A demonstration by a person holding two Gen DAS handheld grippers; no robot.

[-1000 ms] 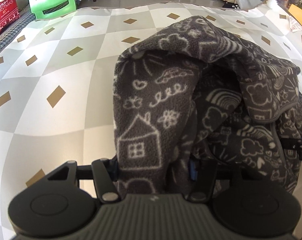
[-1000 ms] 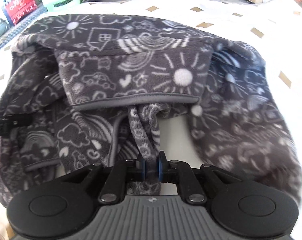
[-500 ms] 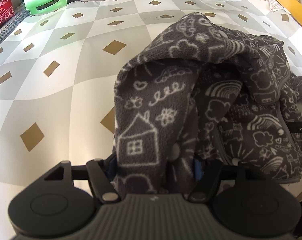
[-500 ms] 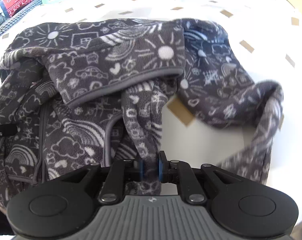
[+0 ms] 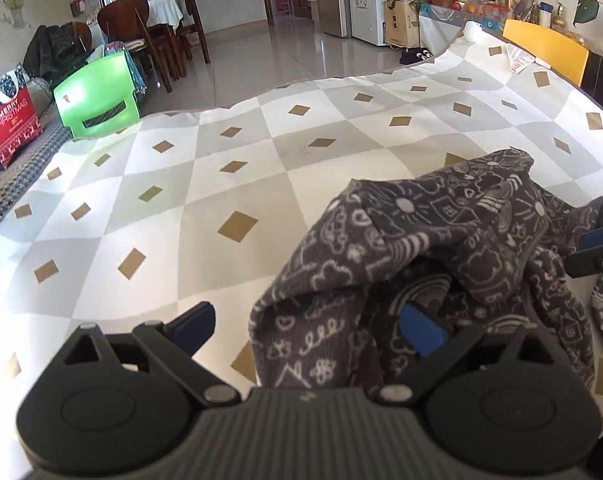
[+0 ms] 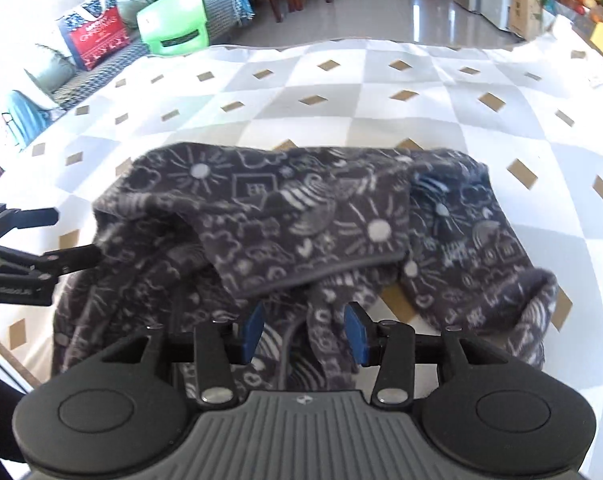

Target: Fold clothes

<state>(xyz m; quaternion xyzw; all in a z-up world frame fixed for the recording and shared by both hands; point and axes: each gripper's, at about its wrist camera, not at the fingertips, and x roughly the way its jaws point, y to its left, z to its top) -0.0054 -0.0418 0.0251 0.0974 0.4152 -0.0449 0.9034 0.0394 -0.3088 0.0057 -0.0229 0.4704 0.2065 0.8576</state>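
A dark grey fleece garment (image 6: 301, 232) with white doodle print lies bunched on the diamond-patterned tablecloth (image 5: 229, 184), filling the lower right of the left wrist view and the middle of the right wrist view. The left gripper (image 5: 305, 326) is opening, its jaws spread wide, a fold of fleece lying loose between them with neither pad pressing it. The right gripper (image 6: 305, 334) is also opening, cloth between its blue pads (image 6: 357, 336), not clamped. A green plastic chair (image 5: 99, 102) stands at upper left
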